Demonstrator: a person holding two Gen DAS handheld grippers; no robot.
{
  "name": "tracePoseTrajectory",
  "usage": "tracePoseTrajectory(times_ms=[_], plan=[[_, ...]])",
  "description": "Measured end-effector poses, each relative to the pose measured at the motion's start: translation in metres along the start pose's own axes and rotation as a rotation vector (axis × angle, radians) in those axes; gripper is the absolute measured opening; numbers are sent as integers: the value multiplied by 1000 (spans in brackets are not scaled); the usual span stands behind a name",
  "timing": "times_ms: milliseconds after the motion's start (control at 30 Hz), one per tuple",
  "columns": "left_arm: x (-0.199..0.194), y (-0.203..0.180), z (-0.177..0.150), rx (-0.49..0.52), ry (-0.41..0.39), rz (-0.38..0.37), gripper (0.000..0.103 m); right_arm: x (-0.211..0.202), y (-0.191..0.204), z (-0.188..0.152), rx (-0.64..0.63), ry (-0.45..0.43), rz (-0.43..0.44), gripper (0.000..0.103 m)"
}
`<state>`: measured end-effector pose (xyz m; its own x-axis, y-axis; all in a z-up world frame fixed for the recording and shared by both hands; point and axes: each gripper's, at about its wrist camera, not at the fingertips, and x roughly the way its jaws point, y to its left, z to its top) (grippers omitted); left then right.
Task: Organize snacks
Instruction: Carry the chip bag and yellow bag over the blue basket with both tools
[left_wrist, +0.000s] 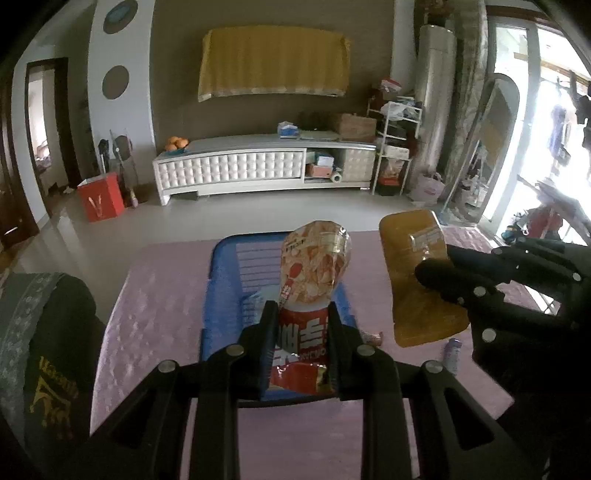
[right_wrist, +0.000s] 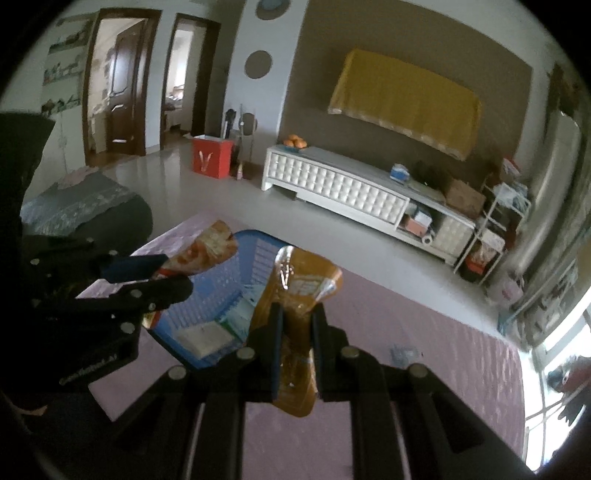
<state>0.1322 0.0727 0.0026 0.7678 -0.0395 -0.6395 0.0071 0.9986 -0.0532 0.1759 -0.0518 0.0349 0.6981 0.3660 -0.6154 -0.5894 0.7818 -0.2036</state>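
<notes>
The left gripper (left_wrist: 300, 317) grasped a red snack bag (left_wrist: 314, 266) above the blue basket (left_wrist: 221, 280); the right gripper (right_wrist: 297, 314) grasped a brown packet (right_wrist: 303, 288) beside it; neither was yet dropped in.

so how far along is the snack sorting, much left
Done: the blue basket already holds at least one flat packet. In hand: the left tongs grip a red and orange snack bag, and the right tongs grip a brown packet, both held near the basket but not yet in it. Left: a few small wrapped items lie loose on the pink cloth.
</notes>
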Motion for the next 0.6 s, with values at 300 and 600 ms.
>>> tracePoseTrajectory(times_ms=[300, 600], plan=[[31, 37, -5, -20, 54, -3, 22, 35, 18, 1, -12, 47, 55, 18], [77, 54, -14, -43, 121, -53, 23, 75, 24, -5, 24, 135, 86, 18]])
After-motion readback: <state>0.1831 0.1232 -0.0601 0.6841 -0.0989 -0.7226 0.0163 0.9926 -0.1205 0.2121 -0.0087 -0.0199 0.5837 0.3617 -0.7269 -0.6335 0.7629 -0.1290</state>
